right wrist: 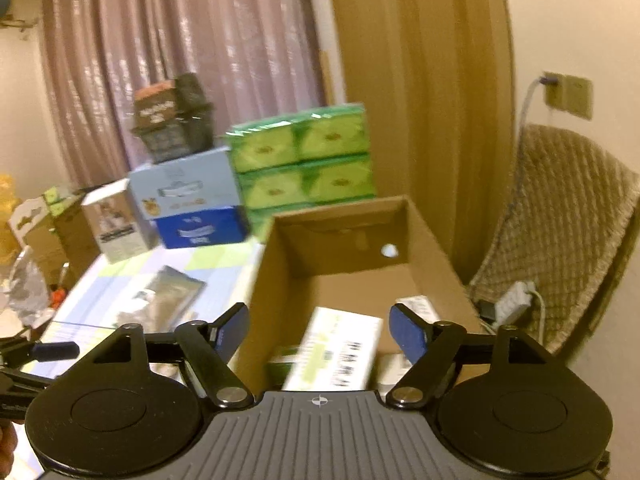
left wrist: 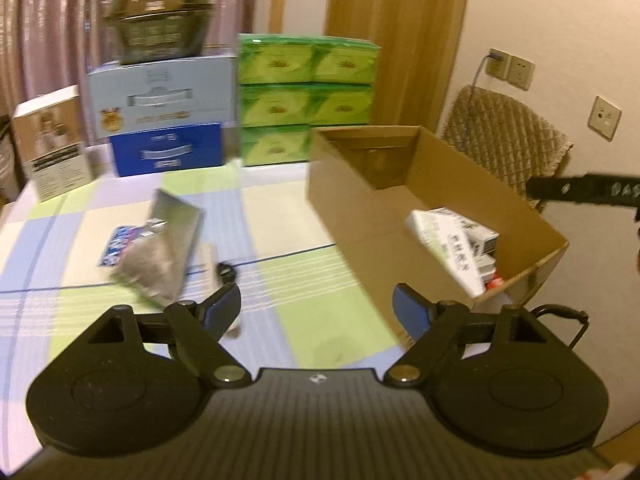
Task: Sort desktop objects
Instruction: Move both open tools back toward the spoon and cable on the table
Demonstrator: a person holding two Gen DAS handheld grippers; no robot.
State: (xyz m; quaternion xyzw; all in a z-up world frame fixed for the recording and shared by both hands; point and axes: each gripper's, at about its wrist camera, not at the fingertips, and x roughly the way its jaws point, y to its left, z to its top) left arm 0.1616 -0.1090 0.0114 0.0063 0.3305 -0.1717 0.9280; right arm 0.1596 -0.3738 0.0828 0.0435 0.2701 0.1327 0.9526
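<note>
Nearest the lens, my left hand-held gripper [left wrist: 318, 312] stands wide with nothing between its blue pads, over the checked cloth of the counter [left wrist: 288, 216]. My right hand-held gripper [right wrist: 318, 332] is equally wide and empty, held above the cardboard box [right wrist: 436, 256].

Inside the box lies a white carton [right wrist: 336, 350] with dark print; motion blur makes the lettering unreadable. Other small packs beside it are partly hidden behind the right gripper's body, so I cannot count them.

On the counter, left of the box, a silver foil pouch [left wrist: 168, 240] lies over a blue-and-white packet [left wrist: 118, 246], most of which is covered. A pale stick-shaped item [left wrist: 209, 264] just beside the pouch is too smeared to identify.

At the back, green tissue packs [left wrist: 308, 92] are stacked; their lowest row is cut off by the box wall.
</note>
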